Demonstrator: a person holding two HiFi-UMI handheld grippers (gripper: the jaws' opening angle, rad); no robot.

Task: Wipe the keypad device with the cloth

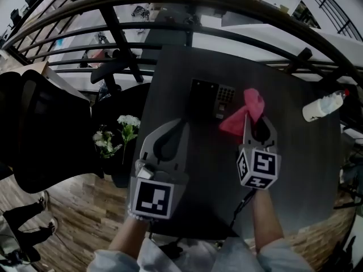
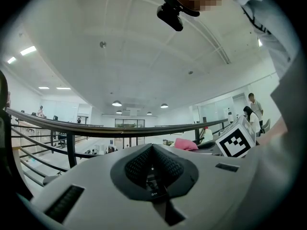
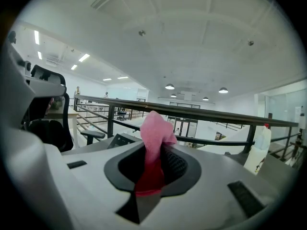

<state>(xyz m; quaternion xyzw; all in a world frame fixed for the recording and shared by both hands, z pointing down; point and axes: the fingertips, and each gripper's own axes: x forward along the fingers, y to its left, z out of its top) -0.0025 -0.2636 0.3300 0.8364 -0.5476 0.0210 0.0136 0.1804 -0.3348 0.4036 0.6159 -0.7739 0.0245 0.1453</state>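
The keypad device (image 1: 211, 98), black with a grey button pad, lies flat on the dark table (image 1: 295, 169) ahead of both grippers. My right gripper (image 1: 247, 119) is shut on the pink cloth (image 1: 247, 111), which hangs just right of the device's button pad. In the right gripper view the cloth (image 3: 156, 131) sticks up from between the jaws of the gripper (image 3: 154, 146), and the device (image 3: 117, 140) shows low to the left. My left gripper (image 1: 182, 121) is shut with nothing in it, just short of the device's near left corner. The left gripper view shows its closed tips (image 2: 152, 146) and the cloth (image 2: 184, 143) beyond.
A white spray bottle (image 1: 323, 105) lies at the table's right side. A dark railing (image 1: 170, 4) runs behind the table. A black chair (image 1: 39, 129) and a pot of white flowers (image 1: 122, 130) stand on the floor to the left.
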